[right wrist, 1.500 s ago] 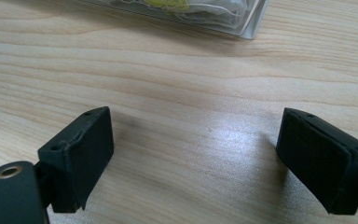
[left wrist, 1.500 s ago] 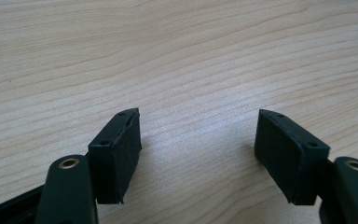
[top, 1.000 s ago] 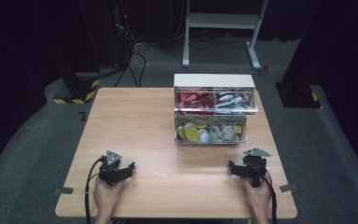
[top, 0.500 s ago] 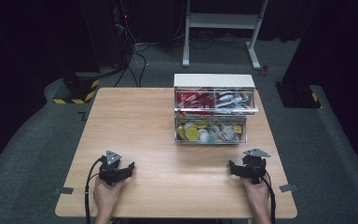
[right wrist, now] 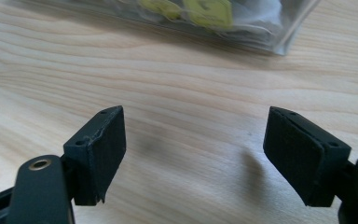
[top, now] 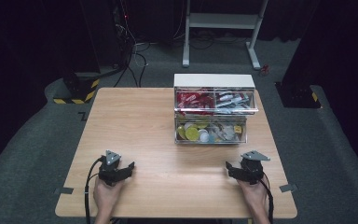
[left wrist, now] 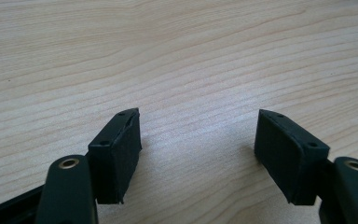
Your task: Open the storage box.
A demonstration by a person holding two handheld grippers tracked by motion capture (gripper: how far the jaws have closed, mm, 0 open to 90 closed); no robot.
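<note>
Nothing has moved since a second ago. The left gripper (top: pixel 129 166) and right gripper (top: pixel 229 166) rest wide and empty on the table (top: pixel 135 121); the drawer box (top: pixel 213 108) stands at 12 o'clock from the right one.

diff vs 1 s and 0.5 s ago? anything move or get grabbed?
No visible change. The left gripper and the right gripper rest where they were at the near edge of the table, jaws apart and empty in both gripper views. The clear drawer box sits in the same spot, its drawers as before. Nothing was taken hold of or let go.
</note>
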